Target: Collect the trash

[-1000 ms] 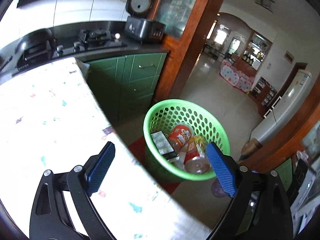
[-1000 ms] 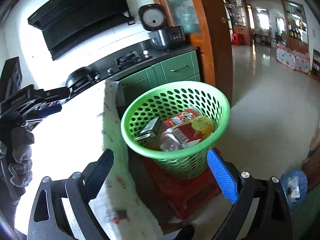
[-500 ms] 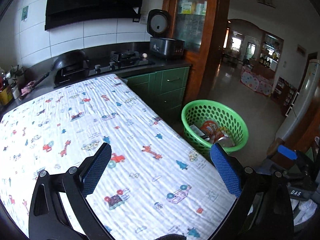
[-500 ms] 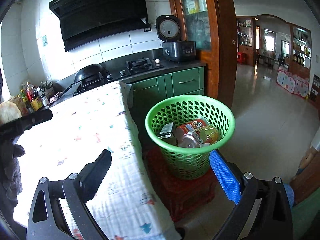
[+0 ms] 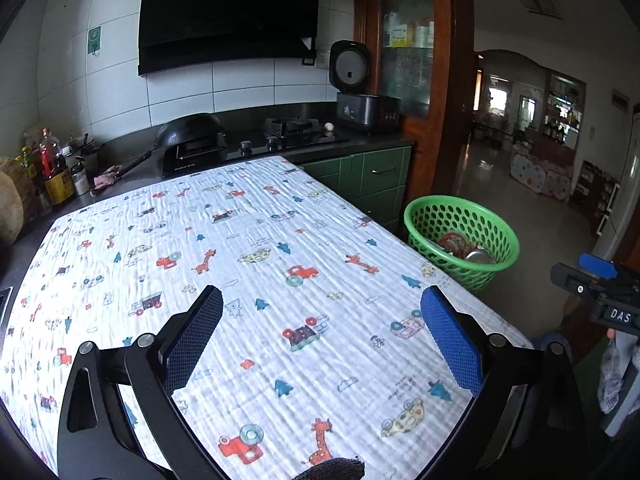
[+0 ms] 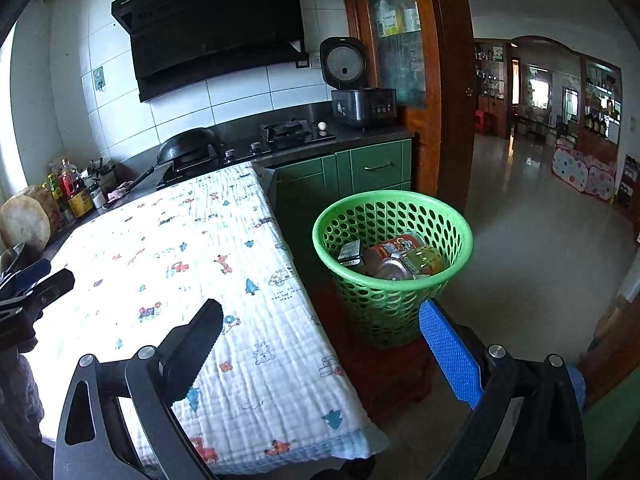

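A green perforated basket (image 6: 392, 197) stands on the floor off the table's right edge. It holds a red snack can (image 6: 396, 247), a clear bottle (image 6: 394, 271) and a dark box (image 6: 350, 252). My right gripper (image 6: 320, 312) hangs open and empty over the table's corner, short of the basket. Back over the table with the cartoon-print cloth (image 5: 280, 240), my left gripper (image 5: 320, 300) is open with nothing between its blue pads. In the left wrist view the basket (image 5: 460, 201) lies far right and the right gripper (image 5: 582, 274) shows at the edge. No trash is visible on the cloth.
A red stool (image 6: 394, 374) sits under the basket. Behind the table run a dark counter with a wok (image 5: 192, 128), a gas hob (image 5: 292, 126), a rice cooker (image 5: 366, 110) and bottles (image 5: 54, 168). Green cabinets (image 6: 372, 168) and an open tiled floor (image 6: 532, 240) lie right.
Both grippers drew back from the basket. The left view swung from above the basket to over the cloth. Both pairs of jaws stand slightly wider.
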A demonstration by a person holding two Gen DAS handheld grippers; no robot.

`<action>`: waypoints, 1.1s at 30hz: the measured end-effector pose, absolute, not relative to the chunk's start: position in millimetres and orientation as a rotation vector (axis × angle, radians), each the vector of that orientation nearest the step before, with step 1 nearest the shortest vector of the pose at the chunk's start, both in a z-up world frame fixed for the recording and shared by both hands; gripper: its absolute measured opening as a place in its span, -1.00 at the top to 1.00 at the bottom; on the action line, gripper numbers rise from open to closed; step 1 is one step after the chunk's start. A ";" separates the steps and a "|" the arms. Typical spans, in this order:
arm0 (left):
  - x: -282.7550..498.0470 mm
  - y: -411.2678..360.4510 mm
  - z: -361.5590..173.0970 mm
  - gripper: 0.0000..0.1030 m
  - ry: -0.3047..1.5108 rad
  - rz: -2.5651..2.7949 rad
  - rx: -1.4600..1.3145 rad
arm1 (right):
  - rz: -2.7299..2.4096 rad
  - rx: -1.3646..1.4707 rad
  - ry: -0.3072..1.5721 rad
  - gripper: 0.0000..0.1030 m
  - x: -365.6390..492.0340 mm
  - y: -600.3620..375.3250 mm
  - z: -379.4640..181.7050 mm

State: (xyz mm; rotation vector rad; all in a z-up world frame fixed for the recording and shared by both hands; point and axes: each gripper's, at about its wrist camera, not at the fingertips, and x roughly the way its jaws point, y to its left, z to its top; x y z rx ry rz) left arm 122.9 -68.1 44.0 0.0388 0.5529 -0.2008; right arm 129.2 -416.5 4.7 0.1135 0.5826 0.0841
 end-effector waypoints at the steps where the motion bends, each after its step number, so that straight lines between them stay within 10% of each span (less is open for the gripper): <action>1: 118.9 -68.3 43.0 -0.90 0.551 -0.199 0.046 | 0.084 0.114 0.582 -0.85 127.8 -415.8 4.9; 33: 103.2 -81.7 37.6 -0.90 0.576 -0.180 0.070 | 0.064 0.086 0.590 -0.86 115.4 -409.6 0.6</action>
